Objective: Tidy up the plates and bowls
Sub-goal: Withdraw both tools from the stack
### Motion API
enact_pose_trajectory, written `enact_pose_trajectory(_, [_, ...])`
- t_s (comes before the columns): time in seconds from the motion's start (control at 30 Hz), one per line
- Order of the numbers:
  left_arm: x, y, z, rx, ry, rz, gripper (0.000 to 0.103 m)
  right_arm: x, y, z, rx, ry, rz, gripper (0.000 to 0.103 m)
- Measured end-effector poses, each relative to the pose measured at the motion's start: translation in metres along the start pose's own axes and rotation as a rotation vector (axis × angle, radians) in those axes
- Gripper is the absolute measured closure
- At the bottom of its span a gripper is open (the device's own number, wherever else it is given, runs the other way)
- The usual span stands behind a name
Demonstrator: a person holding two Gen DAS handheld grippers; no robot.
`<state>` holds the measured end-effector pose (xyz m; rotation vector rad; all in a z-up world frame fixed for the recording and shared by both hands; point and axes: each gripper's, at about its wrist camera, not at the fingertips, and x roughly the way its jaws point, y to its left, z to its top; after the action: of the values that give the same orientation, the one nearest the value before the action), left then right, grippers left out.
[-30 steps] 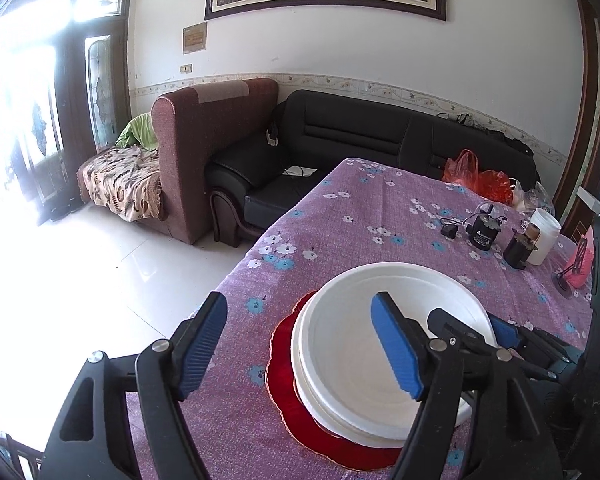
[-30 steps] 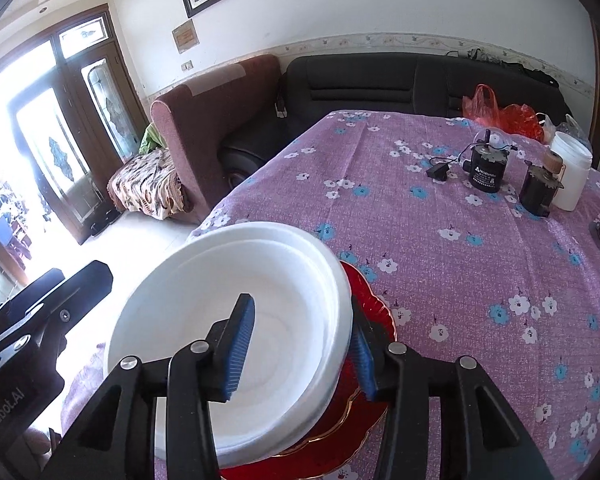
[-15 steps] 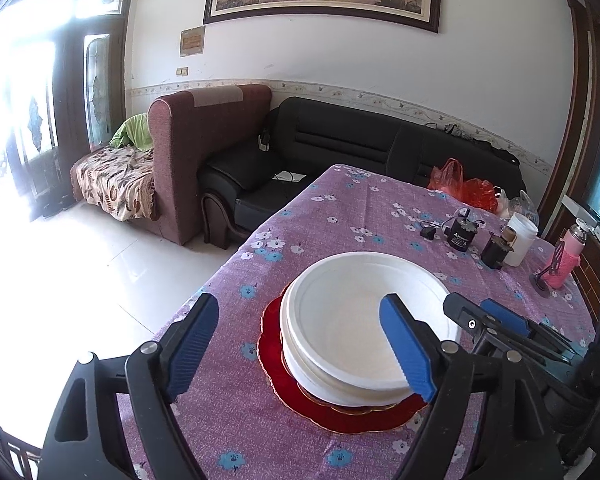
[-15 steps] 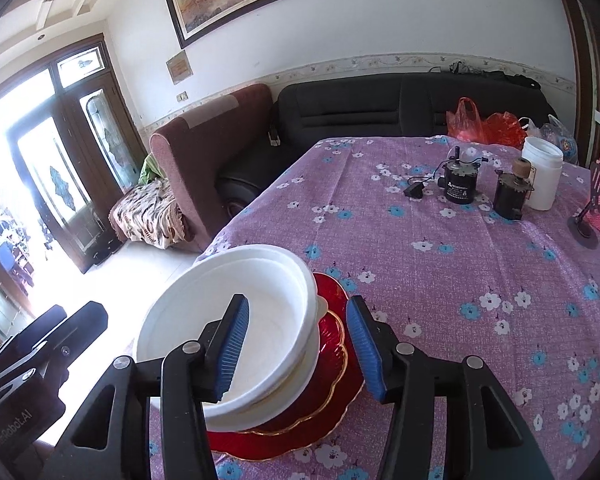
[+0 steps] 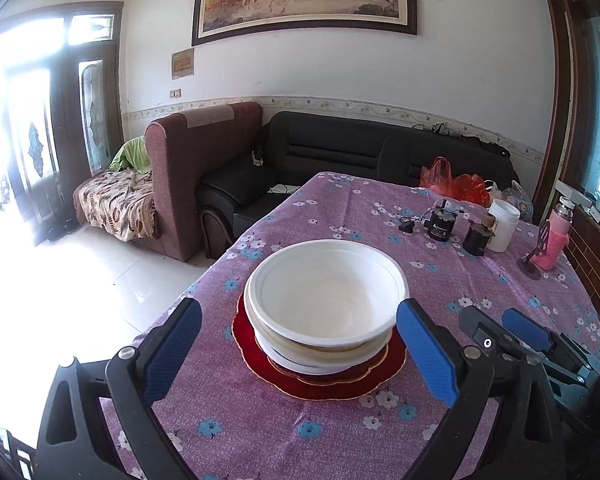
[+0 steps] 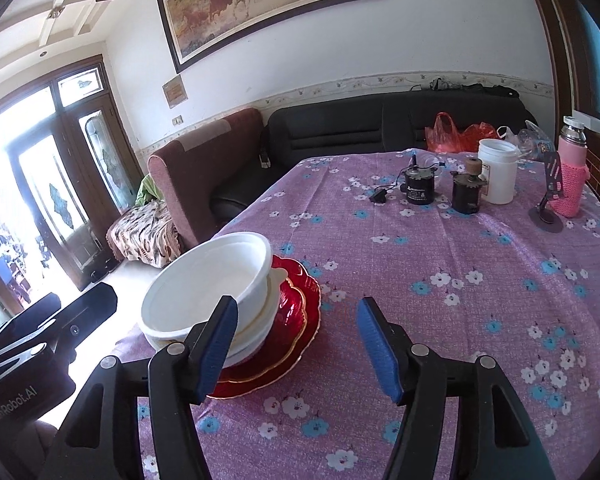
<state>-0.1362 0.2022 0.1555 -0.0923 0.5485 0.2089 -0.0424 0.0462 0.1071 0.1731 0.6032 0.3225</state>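
Left gripper (image 5: pixel 298 356) jaws opening, empty, right gripper (image 6: pixel 296 350) jaws opening, empty, smooth round white bowls (image 5: pixel 326 292) stacked on scalloped glossy red gold-rimmed plates (image 5: pixel 320 384), on purple floral-clothed desk (image 5: pixel 260 432), near its corner.

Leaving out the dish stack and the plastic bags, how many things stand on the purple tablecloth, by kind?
Black cylindrical motors: 2
White plastic jar: 1
Pink sleeved flask: 1
Black metal stand: 1
Small black plug: 1
Total: 6
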Motion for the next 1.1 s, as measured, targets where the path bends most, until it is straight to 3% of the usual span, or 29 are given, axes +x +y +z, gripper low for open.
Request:
enact_pose_trajectory(0.43, [-0.014,-0.048,-0.024,0.094,0.015,-0.019,0.005,-0.031,-0.043,-0.029,0.084,-0.017,-0.031,0.033])
enact_pose_trajectory(1.1, [0.003,-0.089,-0.047,0.179,0.085,-0.062,0.005,-0.032,-0.087,-0.044,0.134,0.001,-0.141,0.028])
